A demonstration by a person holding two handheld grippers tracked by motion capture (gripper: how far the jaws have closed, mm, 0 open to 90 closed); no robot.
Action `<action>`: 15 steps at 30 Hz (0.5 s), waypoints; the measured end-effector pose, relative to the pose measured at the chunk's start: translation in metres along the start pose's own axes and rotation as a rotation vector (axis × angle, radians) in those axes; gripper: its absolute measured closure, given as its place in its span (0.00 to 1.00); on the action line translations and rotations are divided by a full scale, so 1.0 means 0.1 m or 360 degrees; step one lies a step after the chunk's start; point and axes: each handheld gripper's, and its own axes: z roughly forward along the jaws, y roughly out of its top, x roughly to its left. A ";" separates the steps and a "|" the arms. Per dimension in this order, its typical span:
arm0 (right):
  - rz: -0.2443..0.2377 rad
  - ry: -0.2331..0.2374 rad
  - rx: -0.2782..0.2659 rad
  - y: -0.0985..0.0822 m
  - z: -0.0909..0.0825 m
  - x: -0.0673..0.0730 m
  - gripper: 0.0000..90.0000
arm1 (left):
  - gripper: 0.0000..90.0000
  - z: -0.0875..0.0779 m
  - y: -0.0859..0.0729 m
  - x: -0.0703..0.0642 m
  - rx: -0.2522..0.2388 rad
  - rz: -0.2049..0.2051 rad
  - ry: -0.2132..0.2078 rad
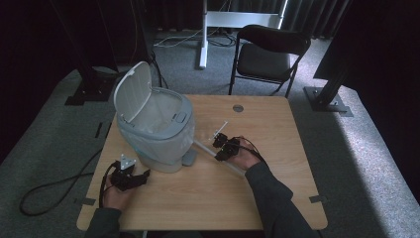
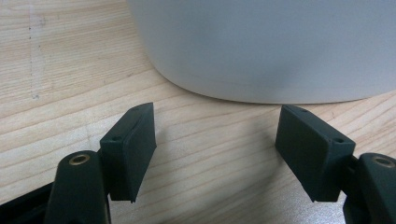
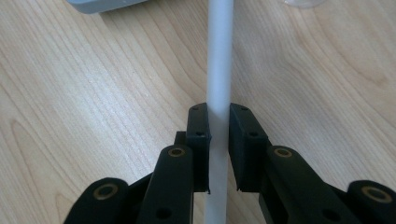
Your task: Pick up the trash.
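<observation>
Wood table (image 1: 277,198) centre-frame: my right gripper (image 3: 218,126) pinches the white rod (image 3: 219,56), its long axis running up-left toward the bin (image 1: 158,129). My left gripper (image 2: 217,140) rests spread, empty, beside the bin's base.

I'm seeing black tongs (image 3: 218,140) gripping a white rod (image 3: 219,60), a pale grey bin (image 1: 158,134) with a whitish lid (image 1: 132,91), and a light wood-grain worktop (image 1: 277,144) showing streaky brown lines.

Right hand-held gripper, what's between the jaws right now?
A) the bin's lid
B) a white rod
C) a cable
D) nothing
B: in the right gripper view the right hand-held gripper has both jaws pressed on a white rod that runs on toward the grey bin.
</observation>
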 end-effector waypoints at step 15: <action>0.0021 0.0010 -0.0204 -0.04 -0.28 0.00 0.88 | 0.32 0.00 0.00 0.00 -0.0002 -0.0002 0.0000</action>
